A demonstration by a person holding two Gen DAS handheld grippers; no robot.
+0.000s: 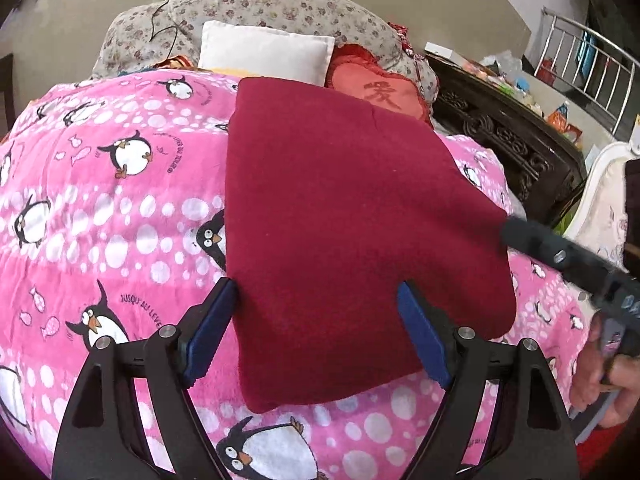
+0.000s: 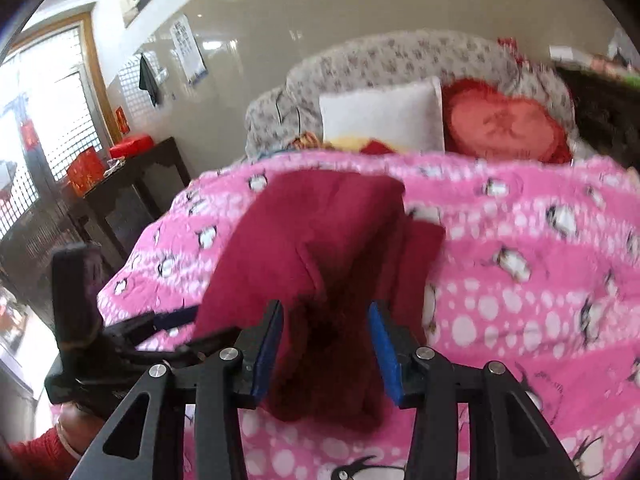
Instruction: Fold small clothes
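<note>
A dark red garment [image 1: 344, 216] lies folded and flat on a pink penguin blanket [image 1: 100, 208]. My left gripper [image 1: 316, 300] is open, its blue pads on either side of the garment's near left part, just above it. My right gripper [image 2: 326, 330] is open around a bunched edge of the same red garment [image 2: 320, 240], which sits between the pads without being pinched. In the left wrist view the right gripper [image 1: 505, 230] reaches in from the right and meets the garment's right edge. The left gripper [image 2: 172, 322] shows at the left of the right wrist view.
The pink blanket [image 2: 520, 280] covers a bed. A white pillow [image 1: 266, 50], a red heart cushion [image 1: 376, 90] and a floral quilt [image 1: 280, 6] lie at the head. A dark carved cabinet [image 1: 512, 140] stands on the right, a dark table [image 2: 132, 184] on the left.
</note>
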